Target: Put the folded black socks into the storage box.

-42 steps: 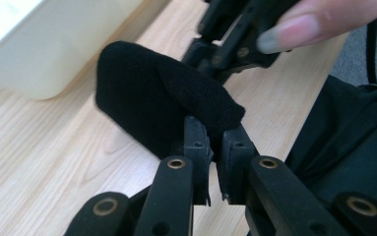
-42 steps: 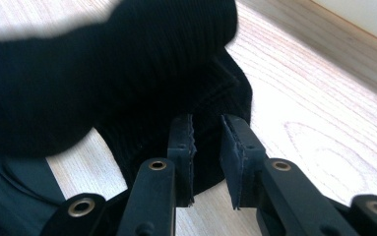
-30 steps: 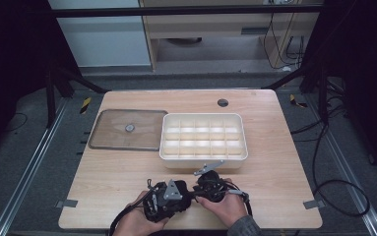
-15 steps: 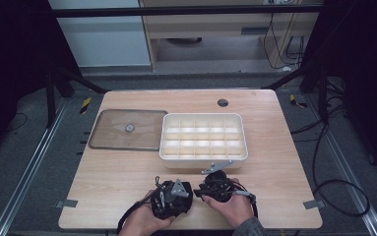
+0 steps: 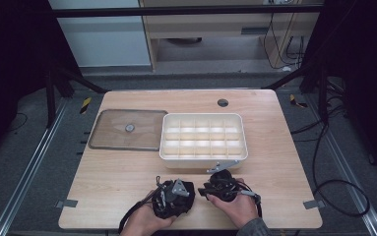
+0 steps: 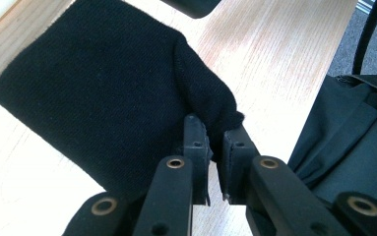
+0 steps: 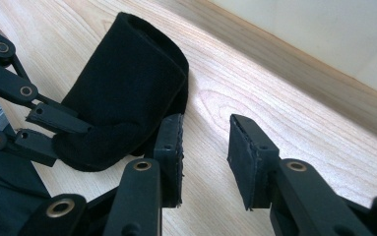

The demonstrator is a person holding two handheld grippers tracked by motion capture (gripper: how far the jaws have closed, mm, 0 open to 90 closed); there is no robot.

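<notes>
Left hand-held gripper (image 6: 214, 147) is clamped on a corner of the black cloth (image 6: 102, 93), low over the desk (image 7: 284, 103). Right hand-held gripper (image 7: 203, 147), jaws apart and empty, sits just beside the cloth's near edge.

Table layout
A compartment tray (image 5: 204, 137) is being kept mid-table, a flat lid (image 5: 127, 129) lying left of it, a folded cloth (image 6: 107, 93) lying near.

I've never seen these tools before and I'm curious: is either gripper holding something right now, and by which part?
The left gripper is shut on a black cloth, pinching a bunched corner of it. The right gripper is open beside the cloth, holding nothing.
</notes>
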